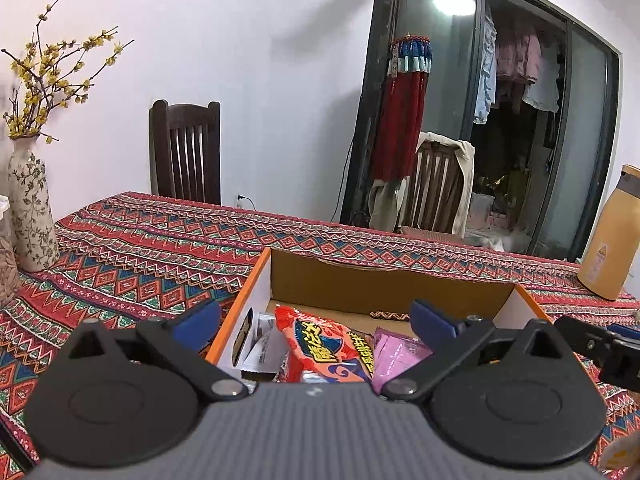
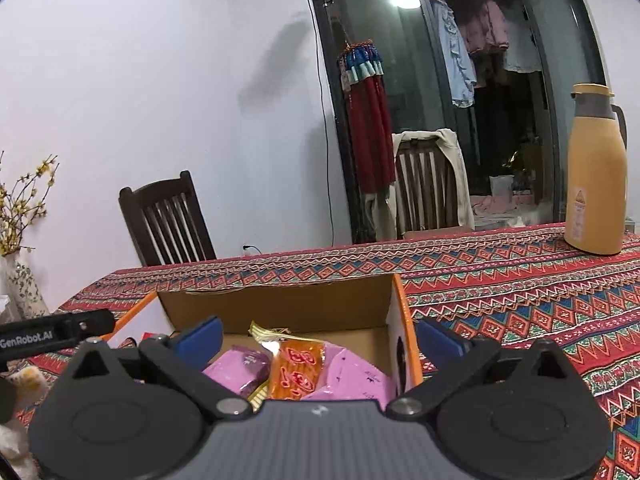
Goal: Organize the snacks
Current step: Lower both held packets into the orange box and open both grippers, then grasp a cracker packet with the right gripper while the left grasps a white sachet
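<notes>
An open cardboard box (image 1: 384,284) with orange edges sits on the patterned tablecloth and holds snack packets. In the left wrist view a red packet (image 1: 320,344), a pink packet (image 1: 396,354) and a white packet (image 1: 264,344) lie inside. My left gripper (image 1: 316,320) hangs over the box's near side, jaws wide open, nothing between its blue pads. The right wrist view shows the box (image 2: 276,300) with pink packets (image 2: 352,380) and an orange packet (image 2: 296,372). My right gripper (image 2: 320,338) is wide open over the box's right wall, holding nothing.
A floral vase (image 1: 30,204) with yellow blossoms stands at the table's left. An orange thermos jug (image 2: 596,172) stands at the right. Two wooden chairs (image 1: 186,152) sit behind the table. The other gripper's arm (image 1: 600,348) shows at the right of the left view.
</notes>
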Available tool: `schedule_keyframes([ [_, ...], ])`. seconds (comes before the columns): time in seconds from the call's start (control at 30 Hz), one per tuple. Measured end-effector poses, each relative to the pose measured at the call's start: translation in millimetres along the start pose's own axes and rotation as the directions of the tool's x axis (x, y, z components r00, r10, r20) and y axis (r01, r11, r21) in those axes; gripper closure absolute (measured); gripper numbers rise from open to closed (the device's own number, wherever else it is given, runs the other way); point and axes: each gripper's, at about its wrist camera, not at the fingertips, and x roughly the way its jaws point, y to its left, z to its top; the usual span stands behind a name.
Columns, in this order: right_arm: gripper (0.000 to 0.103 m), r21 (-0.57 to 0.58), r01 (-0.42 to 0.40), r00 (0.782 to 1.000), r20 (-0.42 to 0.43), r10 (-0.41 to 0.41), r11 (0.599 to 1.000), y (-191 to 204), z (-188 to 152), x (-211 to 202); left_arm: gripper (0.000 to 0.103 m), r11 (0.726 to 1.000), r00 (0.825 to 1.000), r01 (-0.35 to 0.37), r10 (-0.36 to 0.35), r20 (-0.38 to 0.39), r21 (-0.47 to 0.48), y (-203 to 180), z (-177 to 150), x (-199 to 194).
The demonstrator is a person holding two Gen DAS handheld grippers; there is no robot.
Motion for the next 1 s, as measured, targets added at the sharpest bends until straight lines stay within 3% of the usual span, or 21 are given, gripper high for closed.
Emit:
schedule_keyframes([
  [0.27,0.000,-0.024,0.018,0.994,0.108,-0.015,1.000,3.2,19.3,-33.5,0.000,0.999,1.000,-0.012,0.013,0.012,-0.034,3.0,15.5,-20.8],
  [0.37,0.000,-0.070,0.026,0.993,0.117,-0.017,0.997,6.6,21.0,-54.0,0.000,0.998,0.998,-0.065,0.066,0.026,-0.020,3.1,20.2,-39.0],
  [0.5,0.000,-0.104,-0.019,0.993,0.114,0.031,0.994,3.2,9.4,-83.5,0.000,0.999,0.999,-0.034,0.034,0.014,0.001,8.8,14.8,-61.7],
  [0.73,0.000,-0.164,-0.029,0.998,-0.064,0.019,0.986,-6.6,-40.9,-108.4,0.000,0.997,0.999,0.014,-0.010,-0.047,0.082,18.5,-29.5,-92.7],
  [1.0,0.000,-0.154,-0.021,0.966,-0.256,-0.020,0.988,-20.7,-97.8,-112.8,0.000,0.993,0.990,0.032,-0.016,-0.140,0.116,30.2,-88.0,-103.0],
])
